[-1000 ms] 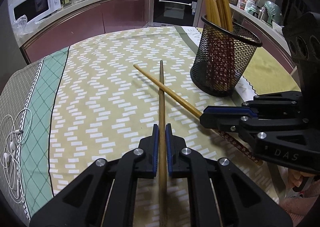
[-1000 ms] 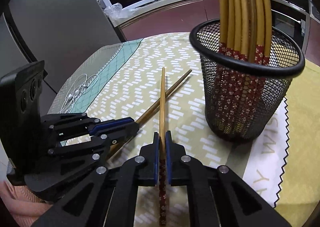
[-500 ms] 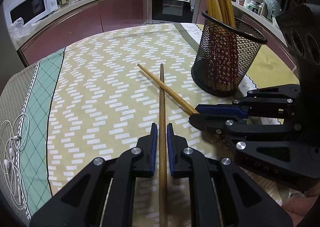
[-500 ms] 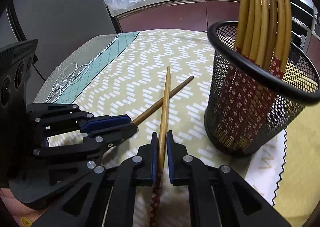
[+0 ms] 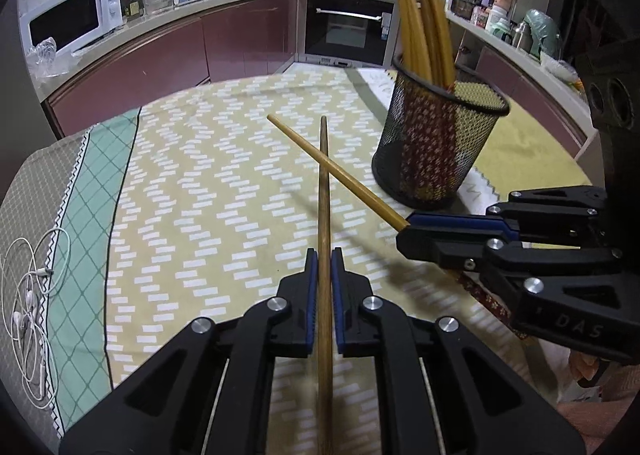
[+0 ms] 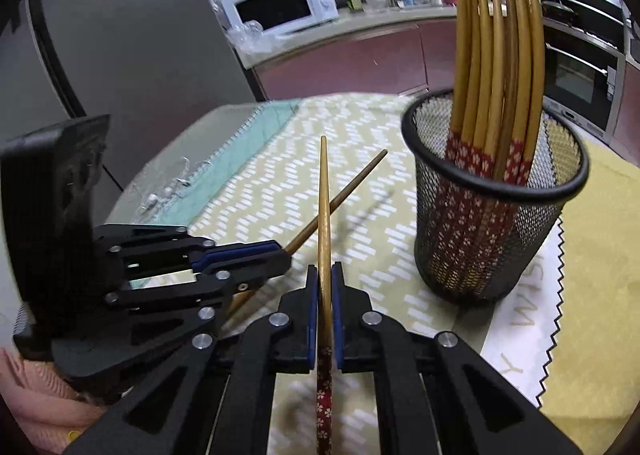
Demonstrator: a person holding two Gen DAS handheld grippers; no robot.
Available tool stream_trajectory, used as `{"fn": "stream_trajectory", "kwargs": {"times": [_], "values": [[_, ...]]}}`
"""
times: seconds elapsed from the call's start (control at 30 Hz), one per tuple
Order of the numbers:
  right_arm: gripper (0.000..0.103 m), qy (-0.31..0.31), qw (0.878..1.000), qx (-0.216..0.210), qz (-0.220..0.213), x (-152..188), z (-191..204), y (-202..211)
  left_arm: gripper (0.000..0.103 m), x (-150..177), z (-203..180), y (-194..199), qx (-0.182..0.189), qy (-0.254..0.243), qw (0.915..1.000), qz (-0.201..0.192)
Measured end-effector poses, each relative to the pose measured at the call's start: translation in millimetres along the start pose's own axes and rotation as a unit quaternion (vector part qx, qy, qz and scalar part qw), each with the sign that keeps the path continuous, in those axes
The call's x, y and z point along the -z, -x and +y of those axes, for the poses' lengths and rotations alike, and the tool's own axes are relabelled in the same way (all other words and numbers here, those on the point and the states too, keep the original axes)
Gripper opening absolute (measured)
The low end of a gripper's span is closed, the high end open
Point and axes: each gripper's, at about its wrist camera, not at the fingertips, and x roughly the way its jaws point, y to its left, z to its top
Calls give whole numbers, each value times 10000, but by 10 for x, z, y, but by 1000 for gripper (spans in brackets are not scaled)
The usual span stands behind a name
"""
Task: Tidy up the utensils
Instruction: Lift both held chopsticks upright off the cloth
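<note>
My left gripper [image 5: 324, 255] is shut on a brown chopstick [image 5: 323, 183] that points away from me above the cloth. My right gripper [image 6: 325, 269] is shut on a second chopstick [image 6: 324, 199] with a red flowered handle end. The two sticks cross in the air; in the left wrist view the right gripper [image 5: 404, 233] holds its stick [image 5: 332, 171] from the right. A black mesh holder [image 5: 436, 143] with several chopsticks stands upright to the right, and it shows in the right wrist view [image 6: 492, 223] too.
The table wears a yellow zigzag cloth [image 5: 192, 191] with a green and grey border. White earphones [image 5: 28, 295] lie at its left edge. A white cloth [image 6: 524, 319] lies under the holder. Kitchen counters, a microwave [image 5: 72, 19] and an oven stand behind.
Both grippers have risen from the cloth with their chopsticks, which now cast shadows below. The holder looks lower and farther in both views.
</note>
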Motion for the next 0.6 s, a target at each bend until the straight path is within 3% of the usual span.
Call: {"fn": "stream_trajectory", "kwargs": {"times": [0.33,0.6], "values": [[6,34,9990,-166,-403,9,43,329,7,-120,0,370,388,34,9984,-403],[6,139,9991,-240,-330,14,109,286,7,-175,-47,506,614,-45,9965,-566]]}}
